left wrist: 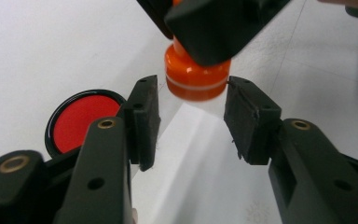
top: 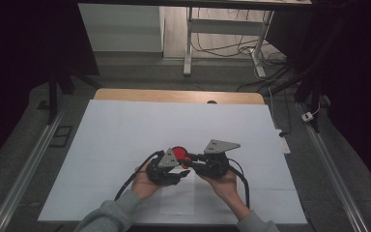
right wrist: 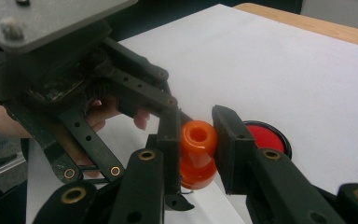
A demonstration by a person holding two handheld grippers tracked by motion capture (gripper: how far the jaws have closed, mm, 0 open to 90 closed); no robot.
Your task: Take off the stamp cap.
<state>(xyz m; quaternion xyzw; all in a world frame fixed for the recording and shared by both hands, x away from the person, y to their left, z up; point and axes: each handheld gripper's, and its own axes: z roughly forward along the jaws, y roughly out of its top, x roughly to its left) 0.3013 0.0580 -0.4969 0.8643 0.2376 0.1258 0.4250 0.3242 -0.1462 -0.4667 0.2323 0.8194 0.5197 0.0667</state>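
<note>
Hidden and cut off: in the high view the orange stamp (top: 185, 162) is mostly covered by the two grippers, only a sliver of colour between them. In the left gripper view its top is blocked by the black jaws of the other gripper; the base and a pale band around it are visible. Whether the base touches the paper cannot be told. The red ink pad (left wrist: 85, 120) is partly cut by the left jaw in that view, and in the right gripper view the right jaw covers its near side.

Count: one orange stamp, one round red ink pad in a black rim, two grippers, two grey three-cornered plates.

Right gripper (right wrist: 196, 140): clenched on the stamp's upper part, one jaw on each side, the stamp's hollow top facing the camera.

Left gripper (left wrist: 192, 121): released, jaws spread, standing to either side of the stamp's base with gaps on both sides.

Position: stamp held over the near middle of the white sheet (top: 125, 130), just beside the ink pad.

Around: wooden table (top: 174, 95) edge beyond the sheet; a desk frame and loose cables on the floor farther back. Grey sleeves at the bottom of the high view.
</note>
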